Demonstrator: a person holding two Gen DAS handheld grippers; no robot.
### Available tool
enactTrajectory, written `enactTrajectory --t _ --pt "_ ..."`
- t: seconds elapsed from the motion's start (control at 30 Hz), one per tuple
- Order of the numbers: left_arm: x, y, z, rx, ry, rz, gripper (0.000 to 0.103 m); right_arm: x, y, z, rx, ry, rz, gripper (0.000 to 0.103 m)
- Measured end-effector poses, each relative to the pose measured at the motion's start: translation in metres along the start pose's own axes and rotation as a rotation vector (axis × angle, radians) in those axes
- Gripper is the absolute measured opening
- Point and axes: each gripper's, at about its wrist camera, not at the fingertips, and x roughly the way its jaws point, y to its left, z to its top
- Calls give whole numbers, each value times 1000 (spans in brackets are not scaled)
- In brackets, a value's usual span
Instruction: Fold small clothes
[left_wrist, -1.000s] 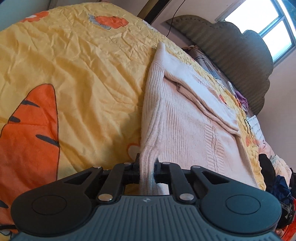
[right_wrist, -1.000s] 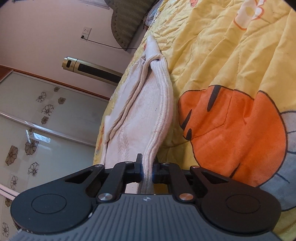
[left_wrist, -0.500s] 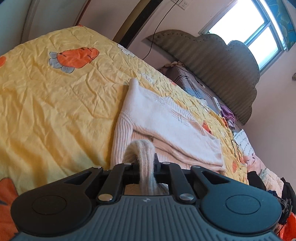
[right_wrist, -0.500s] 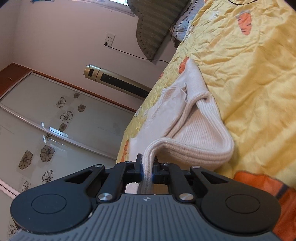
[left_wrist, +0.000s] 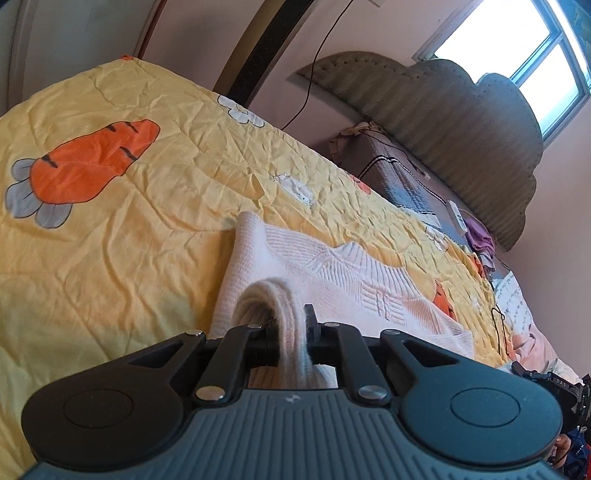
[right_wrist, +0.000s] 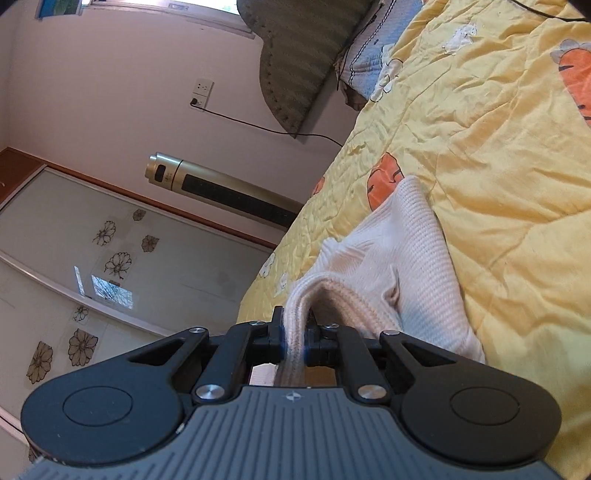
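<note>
Each claw — left (left_wrist: 291, 341), right (right_wrist: 294, 341) — pinches a ribbed hem of the pale knit sweater (left_wrist: 343, 280). Ahead of them it lies doubled over on a crinkled yellow quilt (left_wrist: 129, 236).

A pale pink ribbed knit sweater (left_wrist: 343, 277) is showing a raised cable-like pattern near the frame's centre. Under it, a yellow quilt (left_wrist: 122, 258) is displaying orange carrots with grey-blue leaves at the left and small white flowers near the top. An olive-green ribbed headboard (left_wrist: 454, 122) is filling the upper right. In the right wrist view, frosted wardrobe doors (right_wrist: 122, 258) are bearing brown flower prints at the left, and a gold-and-black tower fan (right_wrist: 221, 188) is standing beside them.
</note>
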Motion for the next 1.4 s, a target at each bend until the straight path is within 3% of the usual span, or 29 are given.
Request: enactTrajectory --t 0.3,0.43,0.47,0.53,0.57,0.63,0.67,0.77,0.87,0.97,1.1,1.13,1.2,1.27,1.33,1.4 --pt "94 13 47 -65 27 92 9 68 -45 54 132 -48 -50 14" --pt "113 20 46 -76 22 49 13 93 -72 64 209 -55 -72 17" --pt "112 22 47 -94 26 26 16 96 -76 66 219 -55 -74 18" --pt "102 26 52 -139 22 -37 37 95 -82 68 246 -72 -51 27" --pt "92 26 54 -151 -3 -63 45 92 -84 69 266 -89 -28 33" --pt "70 20 56 -118 -95 -81 77 84 -81 72 272 -113 -1 45" --pt "59 14 56 -78 -151 -60 78 77 -75 73 237 -134 -2 50" --pt "50 -9 50 88 -207 86 78 63 -49 74 77 -138 -64 51" --pt "70 -35 31 299 -163 259 78 65 -21 70 -137 -104 -229 50" --pt "93 -53 12 453 -140 362 78 80 -9 63 -315 -39 -350 50" --pt "122 -63 2 548 -47 425 76 110 -3 54 -476 30 -480 49" --pt "125 -63 1 552 -40 431 61 115 -5 52 -495 42 -495 47" --pt "124 -65 7 529 -25 403 14 123 -7 50 -513 62 -522 28" --pt "116 -69 14 494 -53 407 14 122 -4 50 -541 60 -529 19" --pt "115 -69 16 485 -75 395 14 111 5 54 -541 1 -508 15" --pt "133 -60 10 475 -28 440 14 98 4 61 -498 -62 -484 14"
